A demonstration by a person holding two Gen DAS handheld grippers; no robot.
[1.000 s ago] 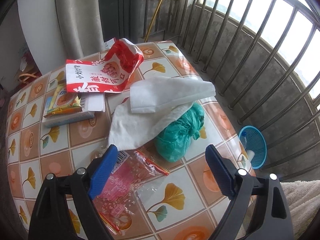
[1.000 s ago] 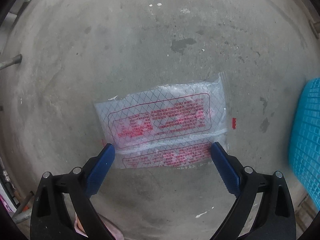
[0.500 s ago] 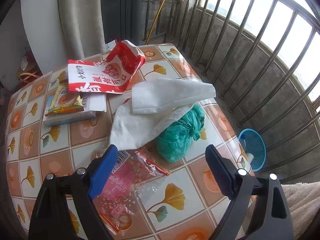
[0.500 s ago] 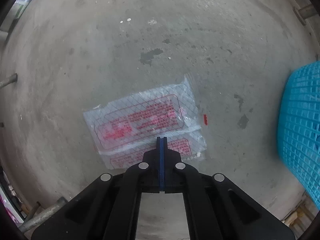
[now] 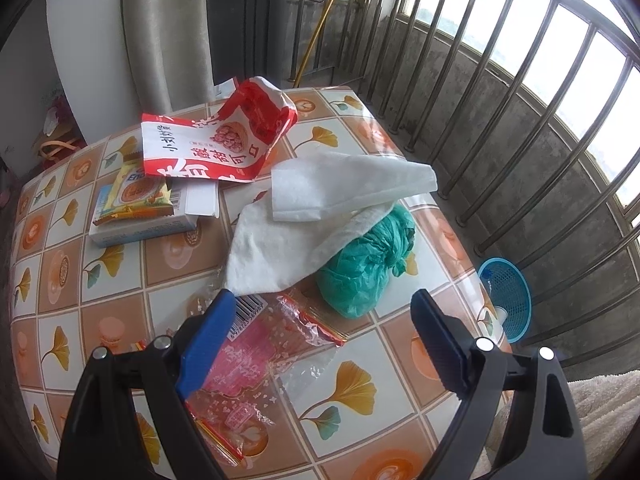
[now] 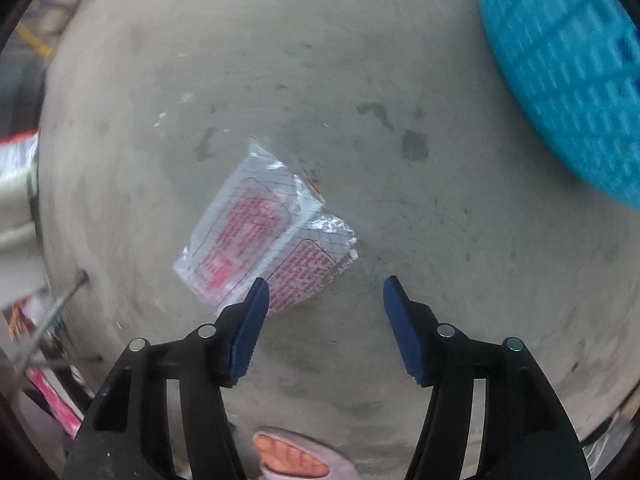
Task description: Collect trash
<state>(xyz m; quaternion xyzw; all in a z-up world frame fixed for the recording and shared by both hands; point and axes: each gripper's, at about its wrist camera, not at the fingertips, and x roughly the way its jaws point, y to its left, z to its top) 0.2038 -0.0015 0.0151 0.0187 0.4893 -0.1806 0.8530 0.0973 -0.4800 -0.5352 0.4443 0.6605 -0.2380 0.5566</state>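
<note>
Clear plastic with red writing and a thin criss-cross pattern, the wrapper (image 6: 266, 240) lies crumpled on the grey floor (image 6: 440, 240), just ahead of the right gripper (image 6: 325, 300), whose blue fingers stand apart, holding nothing. The blue basket (image 6: 568, 80) sits near. The left gripper (image 5: 323, 334) is spread wide above the table (image 5: 60, 272).

The left wrist view looks down across the counter (image 5: 120, 312) from close above, toward the railing (image 5: 520, 92). The right wrist view faces straight down at the floor (image 6: 400, 80), near it. Both catch the blue basket (image 5: 506, 300) (image 6: 568, 72).
</note>
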